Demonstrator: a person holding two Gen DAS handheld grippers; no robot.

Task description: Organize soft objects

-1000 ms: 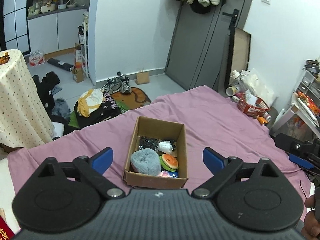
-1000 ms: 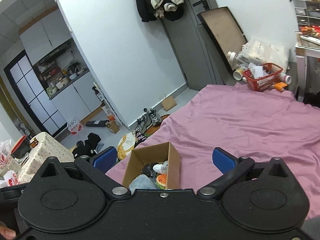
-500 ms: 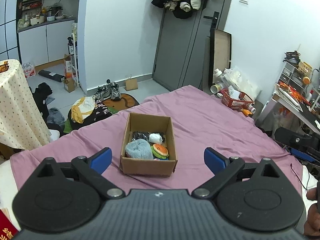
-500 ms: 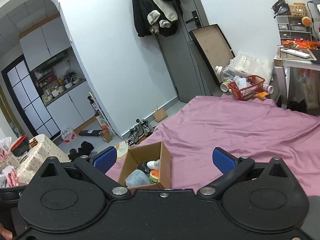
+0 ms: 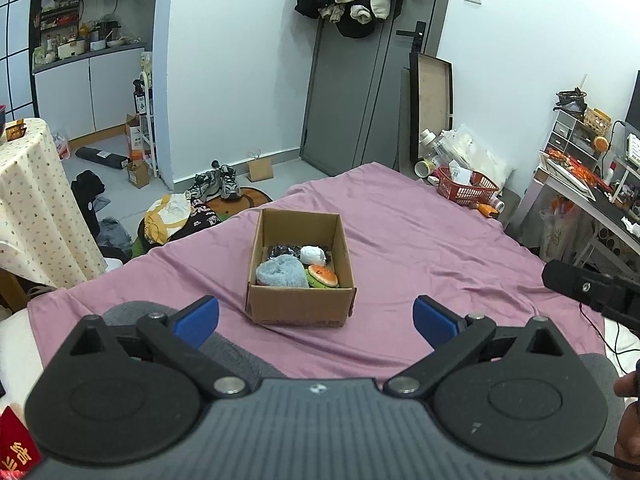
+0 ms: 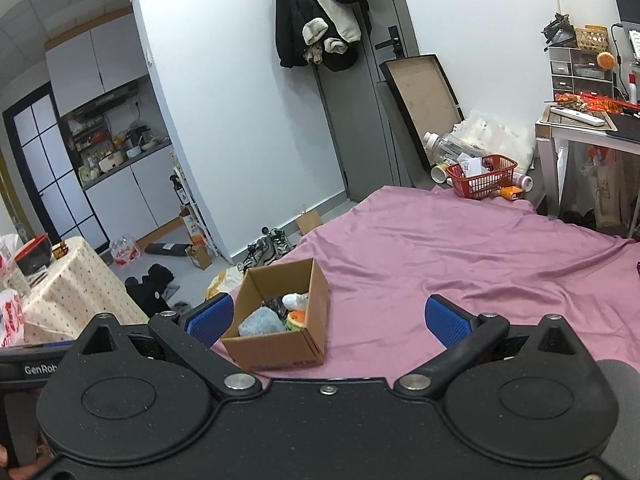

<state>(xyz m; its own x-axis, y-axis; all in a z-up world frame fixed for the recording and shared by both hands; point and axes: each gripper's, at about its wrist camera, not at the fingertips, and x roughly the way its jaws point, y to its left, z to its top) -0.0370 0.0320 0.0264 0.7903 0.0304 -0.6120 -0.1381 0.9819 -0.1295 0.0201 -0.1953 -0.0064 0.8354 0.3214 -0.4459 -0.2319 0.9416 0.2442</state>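
Observation:
A brown cardboard box (image 5: 301,307) (image 6: 276,350) stands on the pink bedsheet (image 5: 420,248) (image 6: 460,256). Inside lie a fluffy grey-blue plush (image 5: 280,272) (image 6: 260,321), an orange-and-green plush (image 5: 323,276) (image 6: 297,319), a white soft toy (image 5: 313,255) (image 6: 295,300) and a dark item (image 5: 280,250). My left gripper (image 5: 316,318) is open and empty, held back from the box's near side. Also open and empty, my right gripper (image 6: 328,318) sits near the box's right front corner.
A red basket (image 5: 466,189) (image 6: 482,174) sits at the bed's far right corner. A desk (image 5: 592,200) (image 6: 584,128) stands on the right. Shoes (image 5: 218,186) and clothes (image 5: 176,216) litter the floor, and a cloth-covered table (image 5: 36,200) (image 6: 76,284) is at left.
Both grippers have pulled back and risen away from the box, which now looks smaller and farther off. Their jaws stayed open. The box and its contents have not moved.

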